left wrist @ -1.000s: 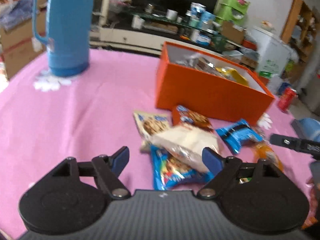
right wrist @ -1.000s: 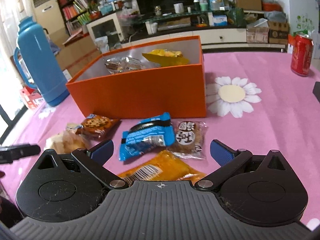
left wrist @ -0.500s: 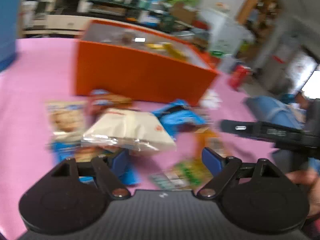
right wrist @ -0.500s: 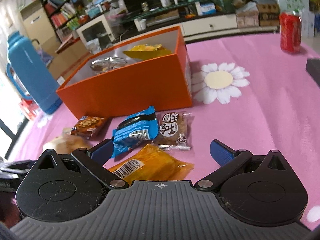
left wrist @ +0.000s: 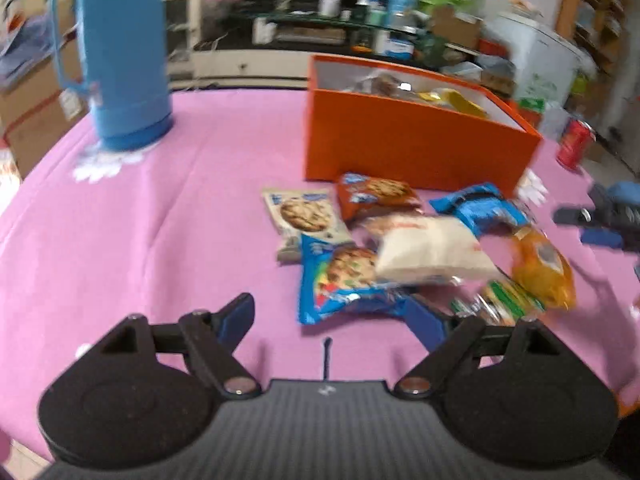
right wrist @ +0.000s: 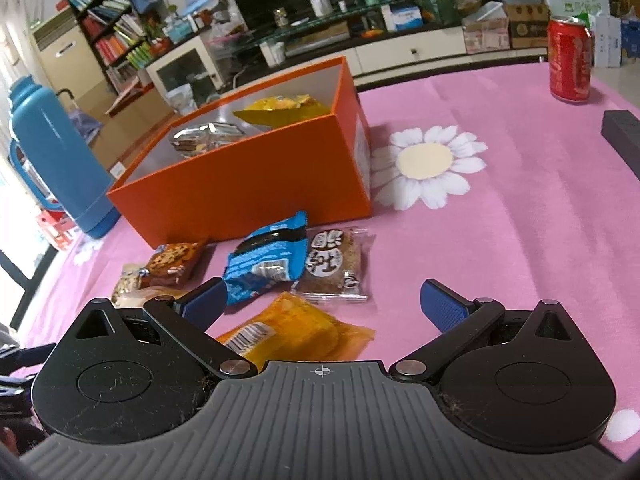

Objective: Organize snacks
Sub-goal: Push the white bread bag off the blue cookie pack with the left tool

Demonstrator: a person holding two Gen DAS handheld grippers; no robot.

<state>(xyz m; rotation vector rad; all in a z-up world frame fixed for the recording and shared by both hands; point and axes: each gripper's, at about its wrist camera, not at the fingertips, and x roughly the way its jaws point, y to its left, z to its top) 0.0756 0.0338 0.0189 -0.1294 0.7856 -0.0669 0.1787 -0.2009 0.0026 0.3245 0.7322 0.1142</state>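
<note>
Claw [right wrist: 334, 304] over crinkly orange packet [right wrist: 296, 334]

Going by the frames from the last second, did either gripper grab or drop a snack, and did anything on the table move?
Nothing was taken hold of or let go. The left gripper swung toward the orange box and back, its fingers open and empty. The right gripper rolled slightly over the orange packet, also open. The loose snacks, the blue thermos and the red can stayed where they were.
</note>
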